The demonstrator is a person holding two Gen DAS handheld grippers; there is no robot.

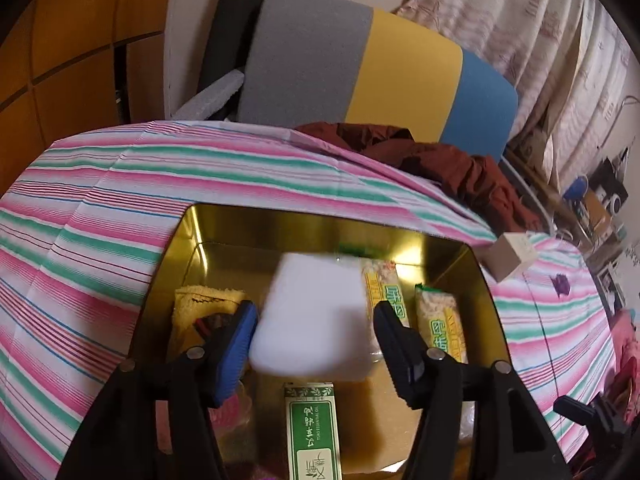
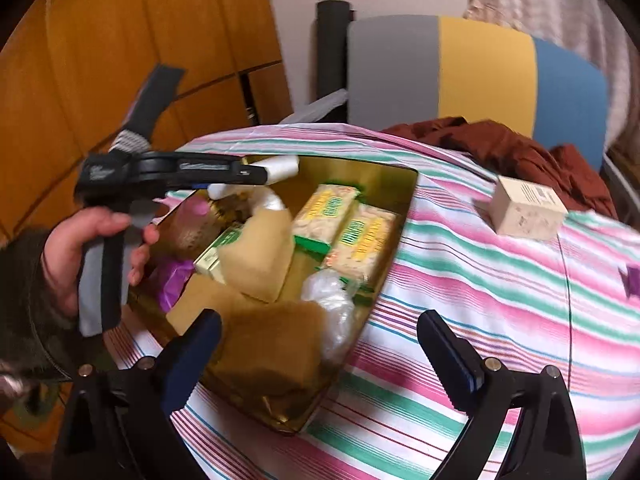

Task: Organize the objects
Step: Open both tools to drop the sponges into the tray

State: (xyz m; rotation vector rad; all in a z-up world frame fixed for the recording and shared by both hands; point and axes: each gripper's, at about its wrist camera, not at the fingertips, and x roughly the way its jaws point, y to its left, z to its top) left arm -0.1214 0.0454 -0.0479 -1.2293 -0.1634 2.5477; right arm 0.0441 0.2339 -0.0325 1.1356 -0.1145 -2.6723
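Left wrist view: the left gripper (image 1: 314, 332) is over the gold metal tin (image 1: 192, 236). A white soft sponge block (image 1: 316, 316) sits between its jaws. The left pad (image 1: 236, 344) touches the block; the right one stands a bit off, so it looks let go or nearly so. The block looks light and squashy, so take it by its flat sides. Inside the tin are a yellow fuzzy cloth (image 1: 208, 300), two snack packs (image 1: 400, 300) and a green and white box (image 1: 312, 432).

Right wrist view: the right gripper (image 2: 320, 344) is wide open and holds nothing, above the near corner of the tin. A small cream cardboard box (image 2: 524, 208) lies on the striped desk cloth (image 2: 480, 300), apart from the tin. It looks stiff and light.
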